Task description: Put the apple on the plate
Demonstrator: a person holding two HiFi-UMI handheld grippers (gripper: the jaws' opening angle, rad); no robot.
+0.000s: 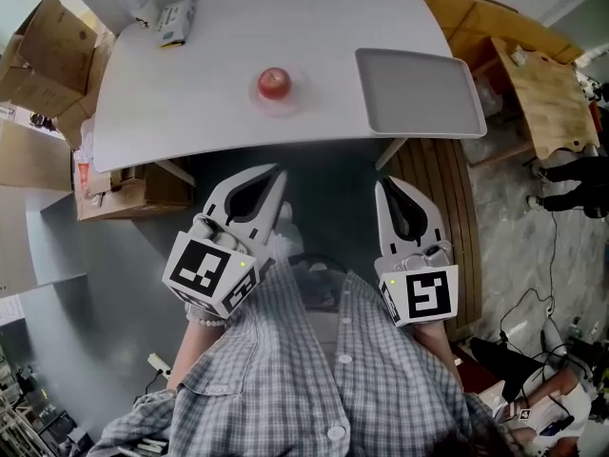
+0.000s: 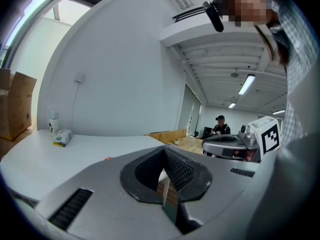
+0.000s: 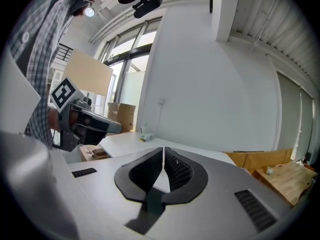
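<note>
While both hand-held grippers hang off the near side of the white counter [image 1: 190,93], short of its edge, the apple [image 1: 274,83] sits alone near the middle of the counter, red and touched by nothing. Plate [image 1: 419,91]: grey, rectangular with rounded corners, lying flat at the right end of the counter, bare. The apple lies to its left, well apart from it. Left hand-held gripper [image 1: 274,173]: clenched, nothing in its grip. The left gripper view [image 2: 164,154] shows the two dark ribbed pads meeting at the tips with only background seen past them. Its nose points toward the counter's near edge, roughly in line with the apple. Right hand-held gripper [image 1: 383,187]: also clenched and empty. The right gripper view [image 3: 163,154] shows its pads closed tip to tip. Its nose points toward the near edge, roughly in line with the plate's left side. The two sit side by side, apart from each other, each with its marker cube toward the person's checked shirt [image 1: 314,379]. Far left corner of the counter: a small green-and-white carton [image 1: 177,22] with a white container [image 1: 143,9] just beside it. Cardboard boxes [image 1: 43,50] stand on the floor to the left, and a wooden bench [image 1: 547,98] stands to the right, beyond the plate end.
</note>
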